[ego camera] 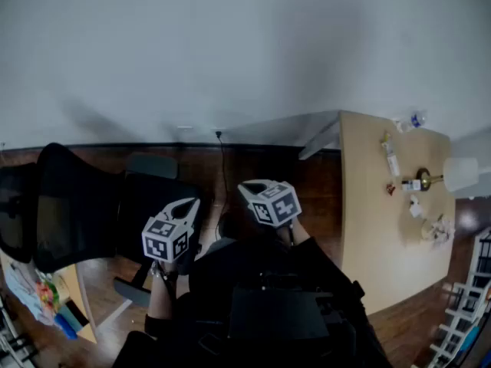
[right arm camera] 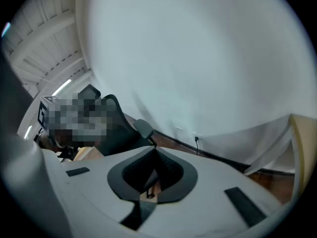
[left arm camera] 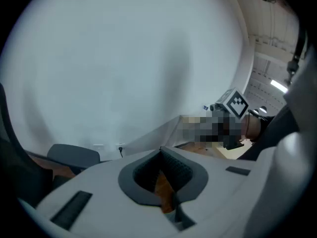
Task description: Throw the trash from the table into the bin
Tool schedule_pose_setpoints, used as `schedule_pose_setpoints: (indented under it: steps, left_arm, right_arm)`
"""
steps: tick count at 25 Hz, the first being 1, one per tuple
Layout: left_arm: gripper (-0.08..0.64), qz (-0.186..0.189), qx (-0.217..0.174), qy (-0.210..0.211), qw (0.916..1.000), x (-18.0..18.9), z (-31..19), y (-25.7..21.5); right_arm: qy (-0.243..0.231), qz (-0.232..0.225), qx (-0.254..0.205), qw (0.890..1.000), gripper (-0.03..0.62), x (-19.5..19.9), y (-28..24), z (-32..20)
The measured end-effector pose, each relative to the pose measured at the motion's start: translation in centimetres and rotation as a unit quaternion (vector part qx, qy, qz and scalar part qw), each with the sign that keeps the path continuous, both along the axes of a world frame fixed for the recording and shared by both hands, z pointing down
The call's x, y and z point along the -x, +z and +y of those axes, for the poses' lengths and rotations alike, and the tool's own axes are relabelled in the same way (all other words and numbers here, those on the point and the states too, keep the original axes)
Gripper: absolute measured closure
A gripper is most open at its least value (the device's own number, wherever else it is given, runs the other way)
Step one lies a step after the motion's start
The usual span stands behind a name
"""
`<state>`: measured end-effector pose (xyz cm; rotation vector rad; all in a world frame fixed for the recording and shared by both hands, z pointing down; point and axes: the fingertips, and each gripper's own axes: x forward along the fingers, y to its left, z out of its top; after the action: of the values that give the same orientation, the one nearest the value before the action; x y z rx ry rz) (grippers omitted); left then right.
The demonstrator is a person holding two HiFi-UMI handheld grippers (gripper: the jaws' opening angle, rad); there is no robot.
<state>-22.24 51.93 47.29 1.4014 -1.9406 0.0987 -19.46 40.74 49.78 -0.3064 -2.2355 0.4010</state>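
Left gripper (left arm camera: 161,152) and right gripper (right arm camera: 154,150) hang close, jaws together, empty. Turn toward the table (ego camera: 368,228) at 3 o'clock; open before reaching the trash (ego camera: 439,230).

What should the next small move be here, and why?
Probably turn right toward the table. The left hand-held gripper and the right hand-held gripper are both shut and empty, held close to the body and facing the wall, while the crumpled paper and other trash lie untouched on the table, off to the right.
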Motion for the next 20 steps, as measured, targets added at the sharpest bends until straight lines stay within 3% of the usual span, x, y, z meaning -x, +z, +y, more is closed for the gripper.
schedule_pose_setpoints:
  steps: [3,5,9,14,20]
  left_arm:
    - [0.56,0.004,0.019,-0.024,0.9995,0.8,1.3,1.2]
    - [0.56,0.003,0.026,-0.017,0.9995,0.9,0.7,1.6]
    - [0.56,0.002,0.027,0.053,0.9982,0.2,-3.1,2.1]
    - [0.56,-0.018,0.024,0.136,0.9903,-2.3,-9.2,1.3]
    - [0.56,-0.015,0.012,0.191,0.9815,-7.8,-18.3,0.1]
  right_arm:
    - [0.002,0.008,0.02,1.0,0.584,0.0,1.1,0.2]
    - [0.013,0.002,0.024,1.0,0.584,-0.3,0.8,-0.7]
    - [0.071,-0.002,0.017,0.997,0.584,-2.5,0.4,-4.2]
    - [0.127,-0.016,0.015,0.992,0.584,-6.3,-0.4,-8.3]
    - [0.195,-0.039,0.02,0.98,0.584,-13.0,-1.8,-15.3]
